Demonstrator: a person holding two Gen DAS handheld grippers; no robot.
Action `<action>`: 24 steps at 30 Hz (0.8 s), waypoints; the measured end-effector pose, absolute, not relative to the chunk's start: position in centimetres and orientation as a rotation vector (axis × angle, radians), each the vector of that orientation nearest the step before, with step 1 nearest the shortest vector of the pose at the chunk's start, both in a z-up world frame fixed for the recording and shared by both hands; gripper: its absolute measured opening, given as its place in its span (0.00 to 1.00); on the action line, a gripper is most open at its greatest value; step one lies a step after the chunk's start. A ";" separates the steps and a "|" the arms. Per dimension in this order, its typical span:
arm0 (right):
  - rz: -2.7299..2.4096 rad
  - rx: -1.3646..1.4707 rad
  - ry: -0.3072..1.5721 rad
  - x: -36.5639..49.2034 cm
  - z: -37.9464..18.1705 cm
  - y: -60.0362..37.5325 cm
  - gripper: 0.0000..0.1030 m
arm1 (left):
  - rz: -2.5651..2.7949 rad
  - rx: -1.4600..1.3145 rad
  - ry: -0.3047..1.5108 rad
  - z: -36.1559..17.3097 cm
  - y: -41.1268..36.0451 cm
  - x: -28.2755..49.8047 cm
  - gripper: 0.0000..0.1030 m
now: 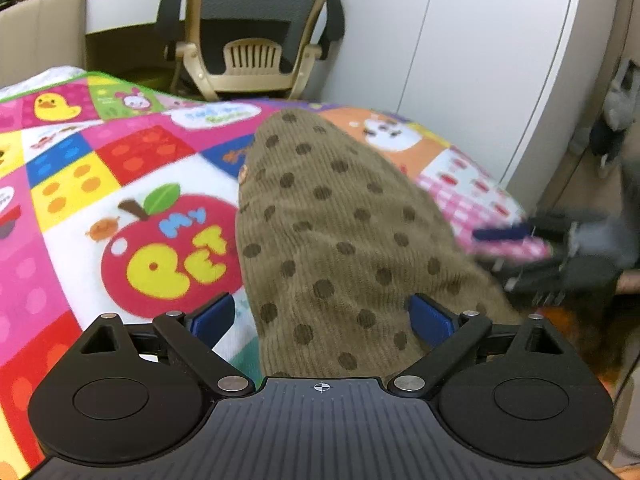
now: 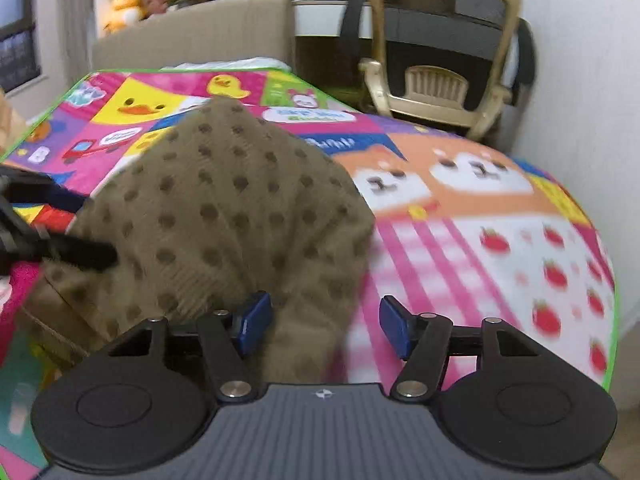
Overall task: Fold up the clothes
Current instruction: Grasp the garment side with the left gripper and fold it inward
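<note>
A brown dotted knit garment [image 1: 340,232] is seen bunched on a colourful cartoon-print play mat [image 1: 120,184], running from the frame's centre down to the bottom edge in both views. The left tongs [image 1: 322,318] are spread wide, with the garment's near end lying between the blue pads [image 1: 430,320]; no grip on it can be made out. The right tongs [image 2: 322,326] are likewise held wide, with fabric bulging past the left pad and the mat's pink check showing between the tips. In the left wrist view the right tongs [image 1: 532,252] are blurred at the right edge, just beside the garment. A beige mesh office chair [image 1: 252,32] is placed behind the mat at upper centre, beside a white wall [image 1: 480,60].
</note>
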State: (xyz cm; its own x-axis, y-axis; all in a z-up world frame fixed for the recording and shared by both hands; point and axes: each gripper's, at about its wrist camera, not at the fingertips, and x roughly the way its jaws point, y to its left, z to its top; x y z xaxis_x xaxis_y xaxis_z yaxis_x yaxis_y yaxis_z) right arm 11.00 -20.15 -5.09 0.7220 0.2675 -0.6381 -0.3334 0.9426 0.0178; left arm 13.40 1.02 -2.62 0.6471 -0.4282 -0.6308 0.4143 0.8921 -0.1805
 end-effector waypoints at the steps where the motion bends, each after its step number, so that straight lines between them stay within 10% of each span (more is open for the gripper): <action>1: 0.329 -0.082 0.686 10.8 -5.2 -20.4 0.59 | -0.478 -0.032 0.694 -1.9 1.4 13.3 0.94; 24: 0.317 -0.010 0.643 10.0 -5.4 -21.1 0.77 | -0.558 -0.348 0.655 -1.5 3.7 14.7 0.93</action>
